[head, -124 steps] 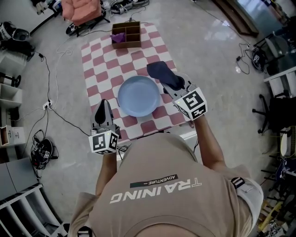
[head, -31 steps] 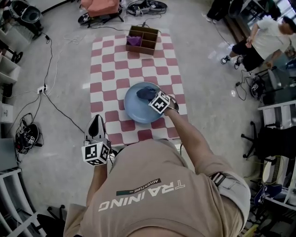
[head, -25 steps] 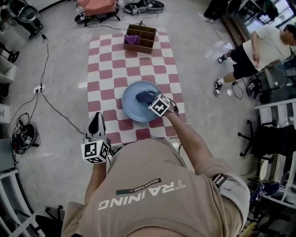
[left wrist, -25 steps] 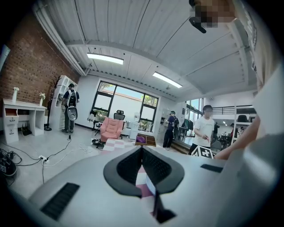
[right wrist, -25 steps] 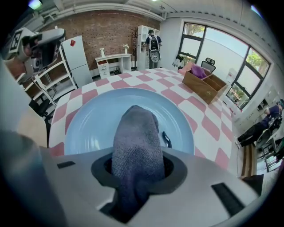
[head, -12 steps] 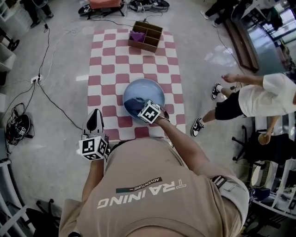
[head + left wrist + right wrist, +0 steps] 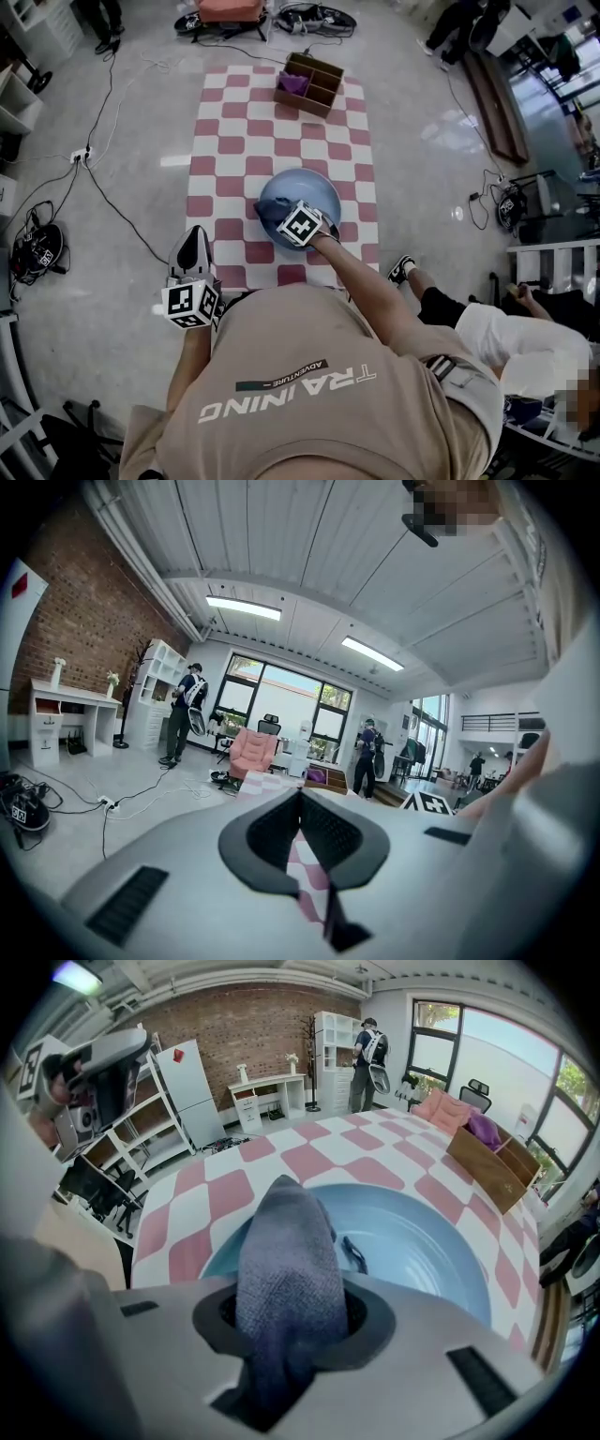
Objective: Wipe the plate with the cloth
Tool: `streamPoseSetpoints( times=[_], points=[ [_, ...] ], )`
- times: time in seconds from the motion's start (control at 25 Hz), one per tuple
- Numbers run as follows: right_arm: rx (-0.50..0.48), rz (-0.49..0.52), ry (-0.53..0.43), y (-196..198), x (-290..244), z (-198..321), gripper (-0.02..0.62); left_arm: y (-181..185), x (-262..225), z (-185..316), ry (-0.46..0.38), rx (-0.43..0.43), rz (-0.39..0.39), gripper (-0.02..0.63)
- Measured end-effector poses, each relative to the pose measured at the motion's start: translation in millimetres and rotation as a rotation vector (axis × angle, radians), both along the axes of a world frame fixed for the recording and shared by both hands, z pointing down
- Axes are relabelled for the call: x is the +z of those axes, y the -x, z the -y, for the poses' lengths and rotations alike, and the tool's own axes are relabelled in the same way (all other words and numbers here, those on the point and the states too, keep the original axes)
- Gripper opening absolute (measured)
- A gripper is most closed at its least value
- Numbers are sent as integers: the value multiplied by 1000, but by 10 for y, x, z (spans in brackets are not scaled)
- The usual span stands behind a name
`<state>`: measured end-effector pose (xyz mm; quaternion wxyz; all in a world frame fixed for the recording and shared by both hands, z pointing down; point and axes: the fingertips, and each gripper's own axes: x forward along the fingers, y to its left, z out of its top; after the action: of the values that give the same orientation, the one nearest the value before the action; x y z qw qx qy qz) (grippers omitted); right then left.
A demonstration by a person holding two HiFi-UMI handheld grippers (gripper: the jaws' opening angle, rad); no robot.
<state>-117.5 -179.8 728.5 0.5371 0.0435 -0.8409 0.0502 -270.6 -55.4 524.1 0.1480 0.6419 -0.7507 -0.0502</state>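
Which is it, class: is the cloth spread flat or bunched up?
Bunched up: the cloth stands as a narrow wad pinched between the jaws of the right gripper, in front of the plate.

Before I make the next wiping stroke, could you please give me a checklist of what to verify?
1. Cloth clamped in right gripper: ok.
2. Cloth over the plate, at its near side: ok.
3. Plate lying flat on the checkered mat: ok.
4. Left gripper clear of the plate: ok; it is shut, empty and off to the side.
5. Plate wiped clean: cannot tell; a small dark mark shows inside it.
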Motion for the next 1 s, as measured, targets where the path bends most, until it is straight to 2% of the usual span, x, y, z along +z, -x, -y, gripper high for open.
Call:
streamPoseSetpoints(
  times=[0.28, 0.44, 0.56, 0.64, 0.8, 1.0],
  points=[
    [-22, 69, -62, 70, -370, 141, 127, -2, 26, 47, -4, 1, -9, 15],
    [-151, 142, -56, 296, -533, 12, 127, -33, 25, 93, -12, 7, -8, 14],
    [-256, 86, -102, 434, -390, -44, 127, -21, -26, 55, -15, -2, 2, 14],
    [-285, 53, -122, 498, -282, 0, 127, 9, -59, -4, -11, -20, 9, 15],
    [-259, 38, -136, 560, -220, 232, 127, 98, -67, -167, 5, -69, 18, 15],
    [-181, 22, -169, 494, -239, 659, 127, 122, -32, -282, 22, -108, 14, 14]
  ],
)
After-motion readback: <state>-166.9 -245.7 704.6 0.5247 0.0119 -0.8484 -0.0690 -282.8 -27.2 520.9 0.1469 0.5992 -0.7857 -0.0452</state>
